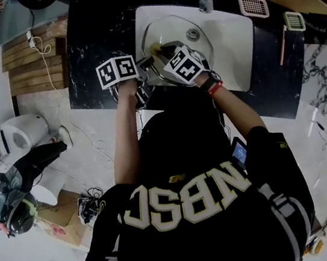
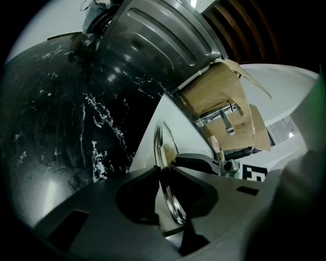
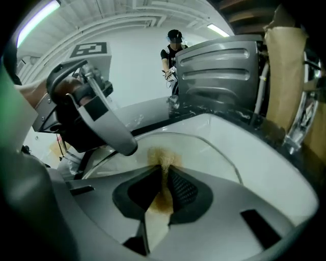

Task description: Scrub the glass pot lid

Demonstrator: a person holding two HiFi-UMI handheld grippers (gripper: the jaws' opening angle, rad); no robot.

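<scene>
Above the sink (image 1: 232, 37), near its left side, the left gripper (image 2: 163, 176) pinches the metal rim of the lid (image 2: 173, 206), holding it on edge there. Toward the sink's middle, a brownish pad (image 3: 162, 155) presses against the lid's glass face, clamped between the closed jaws of the right gripper (image 3: 164, 178), which angles down into the sink.

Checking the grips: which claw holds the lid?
The left claw, clamped on the glass pot lid; the right claw pinches a yellowish scrub pad instead.
</scene>
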